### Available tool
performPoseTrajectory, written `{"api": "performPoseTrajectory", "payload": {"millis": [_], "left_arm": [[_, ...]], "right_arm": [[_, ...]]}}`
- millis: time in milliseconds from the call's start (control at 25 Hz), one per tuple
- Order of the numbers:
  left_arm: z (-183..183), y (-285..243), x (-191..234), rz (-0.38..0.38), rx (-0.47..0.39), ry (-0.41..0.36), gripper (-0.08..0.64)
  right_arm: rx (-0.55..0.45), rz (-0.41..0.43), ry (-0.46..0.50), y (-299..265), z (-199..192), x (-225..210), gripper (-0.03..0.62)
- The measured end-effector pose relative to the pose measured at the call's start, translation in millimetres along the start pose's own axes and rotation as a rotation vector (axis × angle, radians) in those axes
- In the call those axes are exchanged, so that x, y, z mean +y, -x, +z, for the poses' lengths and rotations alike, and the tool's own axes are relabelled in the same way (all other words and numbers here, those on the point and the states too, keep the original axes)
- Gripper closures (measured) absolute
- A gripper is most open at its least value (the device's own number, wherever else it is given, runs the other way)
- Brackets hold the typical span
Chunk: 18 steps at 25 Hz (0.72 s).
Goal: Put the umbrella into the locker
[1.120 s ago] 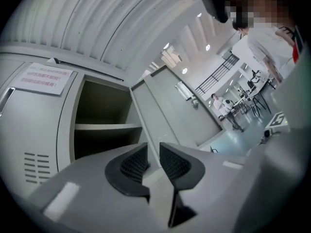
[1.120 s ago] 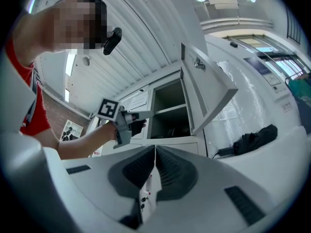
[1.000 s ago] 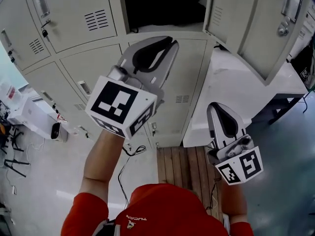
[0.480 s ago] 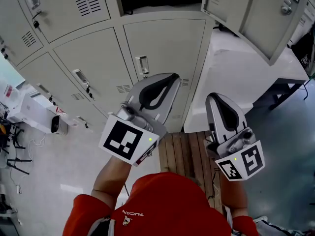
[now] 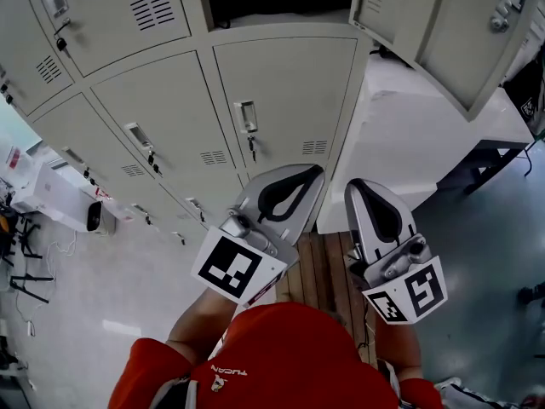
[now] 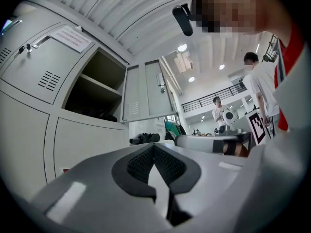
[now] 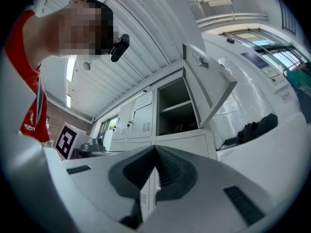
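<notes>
Right gripper view: umbrella (image 7: 252, 126) is lying at far edge of white table (image 7: 262, 152), ahead-right of right gripper (image 7: 155, 154), long axis running crosswise. Both jaw pairs are sitting together, empty; left gripper (image 6: 154, 152) is hanging farther off.

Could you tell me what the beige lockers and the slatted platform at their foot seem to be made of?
The beige lockers look like painted sheet metal with a satin finish: pressed louvre vents and shiny latches. The brown slatted platform looks like bare, matte wood: parallel planks with gaps between them.
</notes>
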State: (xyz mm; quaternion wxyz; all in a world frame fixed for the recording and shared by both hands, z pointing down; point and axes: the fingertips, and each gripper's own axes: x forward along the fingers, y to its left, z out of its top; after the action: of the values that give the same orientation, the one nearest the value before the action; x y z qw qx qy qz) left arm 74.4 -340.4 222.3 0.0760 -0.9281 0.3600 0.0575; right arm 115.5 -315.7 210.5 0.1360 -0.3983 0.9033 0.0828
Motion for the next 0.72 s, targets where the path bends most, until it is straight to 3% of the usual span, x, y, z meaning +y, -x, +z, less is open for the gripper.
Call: {"api": "performPoseTrajectory", "payload": {"millis": [720], "left_arm": [[-14.2,-10.4,3.4,-0.013,0.033,0.043,0.555]], "right_arm": [[0.023,-0.002,-0.005,-6.4,-8.1,-12.8,0.589]]}}
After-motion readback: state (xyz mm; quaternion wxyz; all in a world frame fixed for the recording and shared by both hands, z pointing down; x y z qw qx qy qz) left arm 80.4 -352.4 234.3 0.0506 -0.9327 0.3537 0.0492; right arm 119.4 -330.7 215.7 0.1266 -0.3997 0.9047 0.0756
